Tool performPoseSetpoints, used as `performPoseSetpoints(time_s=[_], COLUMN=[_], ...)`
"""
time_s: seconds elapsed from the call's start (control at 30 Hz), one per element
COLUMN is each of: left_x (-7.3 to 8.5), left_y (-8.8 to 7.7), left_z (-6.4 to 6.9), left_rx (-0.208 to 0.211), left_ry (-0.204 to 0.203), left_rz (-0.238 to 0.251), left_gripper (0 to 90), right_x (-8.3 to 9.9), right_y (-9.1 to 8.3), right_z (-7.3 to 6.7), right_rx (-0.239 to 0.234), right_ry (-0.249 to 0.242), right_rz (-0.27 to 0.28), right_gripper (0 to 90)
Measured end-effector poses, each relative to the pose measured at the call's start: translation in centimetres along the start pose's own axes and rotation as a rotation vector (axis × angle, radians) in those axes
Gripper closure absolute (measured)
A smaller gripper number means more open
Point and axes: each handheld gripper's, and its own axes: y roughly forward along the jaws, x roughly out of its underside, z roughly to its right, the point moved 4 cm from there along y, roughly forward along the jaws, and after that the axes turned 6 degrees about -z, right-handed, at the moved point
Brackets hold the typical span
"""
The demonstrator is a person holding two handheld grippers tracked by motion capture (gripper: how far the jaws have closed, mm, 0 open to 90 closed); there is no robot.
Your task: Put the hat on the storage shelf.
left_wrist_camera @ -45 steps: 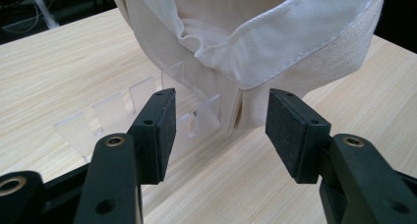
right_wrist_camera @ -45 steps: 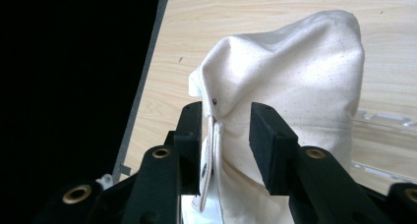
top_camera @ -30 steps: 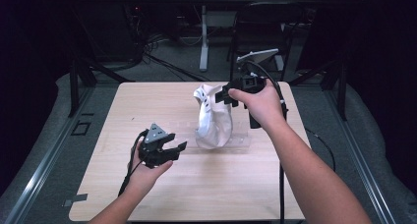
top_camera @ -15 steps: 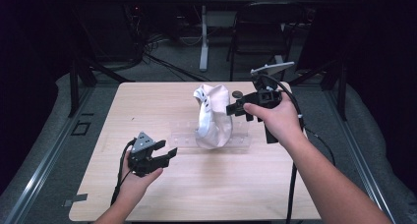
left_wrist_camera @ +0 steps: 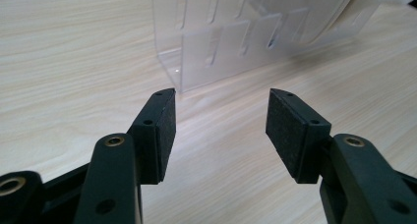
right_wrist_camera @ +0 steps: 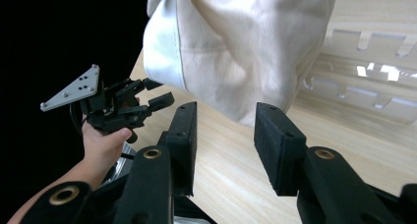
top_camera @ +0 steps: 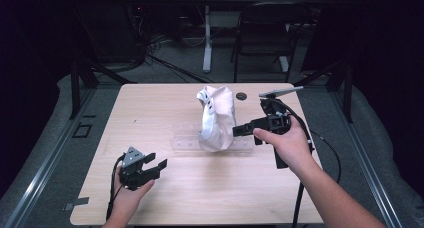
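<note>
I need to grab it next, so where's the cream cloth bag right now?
In the high view the cream cloth bag stands mid-table on the clear plastic slotted rack, just left of the right gripper; a small dark disc lies behind it.

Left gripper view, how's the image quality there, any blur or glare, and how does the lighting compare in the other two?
Left gripper view: evenly lit, the clear plastic rack softly blurred with faint sheen. High view: table bright, surroundings nearly black. Right gripper view: left side black, the white cloth bag slightly overexposed, the rack behind it catching glare.
</note>
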Motion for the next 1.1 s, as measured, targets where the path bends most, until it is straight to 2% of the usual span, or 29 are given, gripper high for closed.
performPoseSetpoints(time_s=[0.03, 0.17, 0.27, 0.5, 0.63, 0.8, 0.9, 1.03, 1.1], left_x=[0.6, 1.0, 1.0, 1.2, 1.2, 1.3, 1.3, 1.3, 1.3], left_y=[-0.1, 0.1, 0.1, 0.5, 0.6, 0.6, 0.7, 0.6, 0.6], left_z=[-0.2, -0.2, -0.2, 0.0, 0.0, 0.0, 0.0, 0.0, 0.0], left_rx=[-0.03, -0.029, -0.025, -0.019, -0.017, -0.017, -0.017, -0.017, -0.018], left_ry=[0.032, 0.058, 0.051, 0.065, 0.065, 0.063, 0.064, 0.062, 0.066], left_rz=[0.006, -0.015, -0.007, -0.02, -0.023, -0.023, -0.026, -0.024, -0.024], left_gripper=[45.7, 45.7, 45.7, 45.7, 45.7, 45.7, 45.7, 45.7, 45.7], right_x=[0.6, 1.3, 2.3, 4.0, 5.3, 6.6, 6.9, 7.3, 7.4], right_y=[0.2, 0.6, 1.2, 2.2, 3.0, 4.1, 4.4, 4.5, 4.4], right_z=[0.3, 0.7, 1.1, 2.0, 2.8, 3.6, 4.0, 4.3, 4.6], right_rx=[-0.007, 0.001, 0.01, 0.014, 0.006, 0.052, 0.068, 0.05, 0.063], right_ry=[0.002, -0.007, -0.024, -0.041, -0.052, -0.062, -0.055, -0.036, -0.019], right_rz=[-0.007, -0.011, -0.009, 0.0, 0.015, 0.05, 0.077, 0.087, 0.119], right_gripper=[61.4, 61.3, 61.1, 60.9, 60.9, 60.8, 59.7, 57.9, 57.9])
